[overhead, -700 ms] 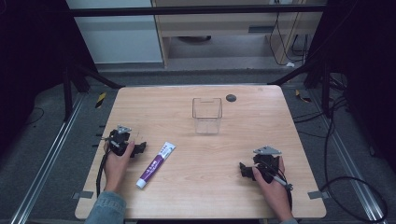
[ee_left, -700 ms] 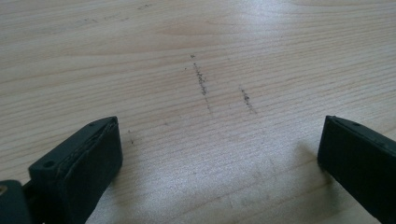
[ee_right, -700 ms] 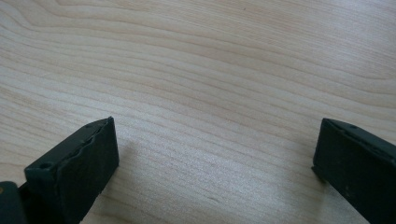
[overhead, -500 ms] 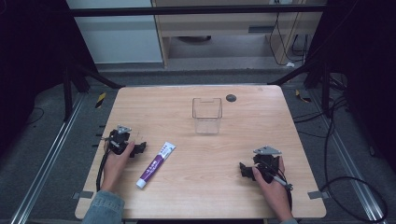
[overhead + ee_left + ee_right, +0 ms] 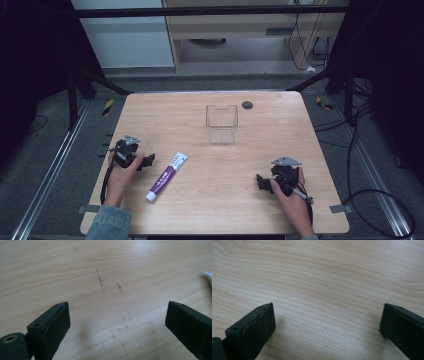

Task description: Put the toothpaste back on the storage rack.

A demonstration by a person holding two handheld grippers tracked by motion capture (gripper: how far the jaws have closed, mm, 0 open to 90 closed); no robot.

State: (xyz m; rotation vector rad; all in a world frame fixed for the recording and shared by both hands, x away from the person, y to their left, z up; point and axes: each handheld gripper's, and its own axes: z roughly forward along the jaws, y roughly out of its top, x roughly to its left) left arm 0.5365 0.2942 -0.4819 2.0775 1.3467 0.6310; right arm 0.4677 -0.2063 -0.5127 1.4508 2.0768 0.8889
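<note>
My left gripper point(image 5: 148, 161), jaws apart & empty, sits just beside the tube point(image 5: 167, 176); tube's long axis runs diagonal, cap toward me. Right gripper point(image 5: 261, 182) farther off, jaws apart too.

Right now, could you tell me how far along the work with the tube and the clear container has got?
Nothing looks done yet: the tube lies flat on the table, apart from the clear container, which looks empty. In hand: the left gripper rests beside the tube, jaws open on bare wood; the right gripper also sits open. Probably left: grasping the tube and, likely, putting it in the container.
</note>
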